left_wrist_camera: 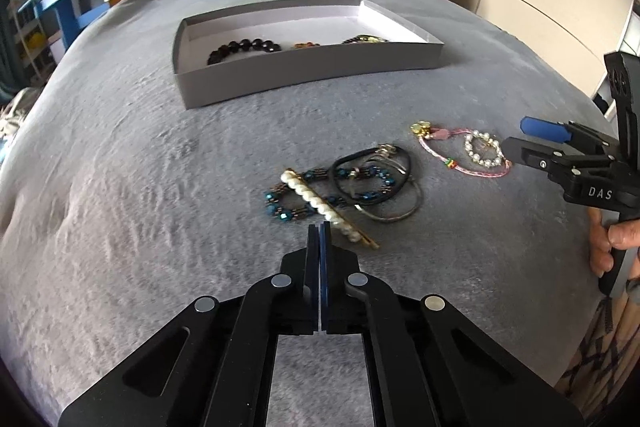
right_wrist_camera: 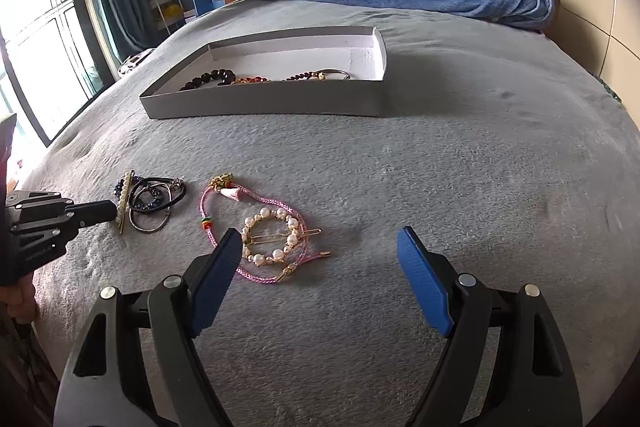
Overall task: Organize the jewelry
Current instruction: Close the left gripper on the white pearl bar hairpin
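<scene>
Your shallow grey cardboard box (left_wrist_camera: 304, 75) on the grey plush bed (left_wrist_camera: 140, 187) holds what look like three bracelets, edges partly hidden. Two loose heaps lie nearer: the pearl bar clip (left_wrist_camera: 324, 211) cluster and the pink cord bracelet (right_wrist_camera: 256, 267) with one pearl ring clip (right_wrist_camera: 272, 235). Your left tongs (left_wrist_camera: 319, 227), angled down, are pressed together, empty, beside the pearl bar; your right tongs (right_wrist_camera: 320, 247) stand wide apart.

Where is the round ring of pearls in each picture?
Left wrist view: the pearl ring lies far right on the grey blanket, on the pink cord, near the right claw.
Right wrist view: the pearl ring lies low, left of centre, just past the claw's left finger.
Shared landmark: the grey box lies beyond it in both.
</scene>
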Demonstrator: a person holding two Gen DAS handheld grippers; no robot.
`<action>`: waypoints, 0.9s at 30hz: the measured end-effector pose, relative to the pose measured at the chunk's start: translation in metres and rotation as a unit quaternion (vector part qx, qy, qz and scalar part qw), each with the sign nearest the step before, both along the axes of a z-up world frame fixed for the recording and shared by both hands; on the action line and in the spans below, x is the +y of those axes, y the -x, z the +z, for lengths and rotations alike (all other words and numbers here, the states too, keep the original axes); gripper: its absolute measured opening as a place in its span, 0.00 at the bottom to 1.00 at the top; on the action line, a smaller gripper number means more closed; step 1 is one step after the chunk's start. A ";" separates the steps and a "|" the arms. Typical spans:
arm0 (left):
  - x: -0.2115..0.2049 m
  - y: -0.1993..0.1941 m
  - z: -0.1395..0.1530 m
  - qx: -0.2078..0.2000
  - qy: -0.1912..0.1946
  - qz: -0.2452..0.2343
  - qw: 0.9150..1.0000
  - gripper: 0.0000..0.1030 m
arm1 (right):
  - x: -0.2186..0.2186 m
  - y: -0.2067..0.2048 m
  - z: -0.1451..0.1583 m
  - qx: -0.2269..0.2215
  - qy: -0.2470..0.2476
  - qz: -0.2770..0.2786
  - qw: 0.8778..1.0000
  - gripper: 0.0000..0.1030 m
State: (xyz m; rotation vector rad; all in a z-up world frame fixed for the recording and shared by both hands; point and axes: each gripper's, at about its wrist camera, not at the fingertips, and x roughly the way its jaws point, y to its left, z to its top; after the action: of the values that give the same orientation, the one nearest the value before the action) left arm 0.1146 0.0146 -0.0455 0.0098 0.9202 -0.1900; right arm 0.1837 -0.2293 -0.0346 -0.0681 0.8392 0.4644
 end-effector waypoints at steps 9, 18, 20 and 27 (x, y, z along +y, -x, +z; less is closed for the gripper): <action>0.004 0.002 0.007 -0.009 0.040 0.004 0.999 0.20 | 0.006 0.001 0.000 -0.002 0.000 0.019 1.000 0.75; -0.012 -0.002 0.004 -0.005 0.041 -0.015 0.999 0.32 | 0.019 -0.001 -0.005 0.002 0.010 0.034 0.999 0.68; -0.017 -0.005 0.000 0.001 0.035 -0.018 0.999 0.32 | 0.024 0.000 -0.007 0.001 0.016 0.039 0.999 0.68; -0.024 -0.010 -0.006 0.000 0.018 -0.016 1.000 0.29 | 0.031 0.002 -0.008 -0.009 0.031 0.045 0.998 0.67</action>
State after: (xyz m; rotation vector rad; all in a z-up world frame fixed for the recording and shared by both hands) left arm 0.1245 -0.0092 -0.0516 -0.0090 0.9177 -0.2373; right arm 0.1815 -0.1986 -0.0428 -0.1684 0.8344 0.5223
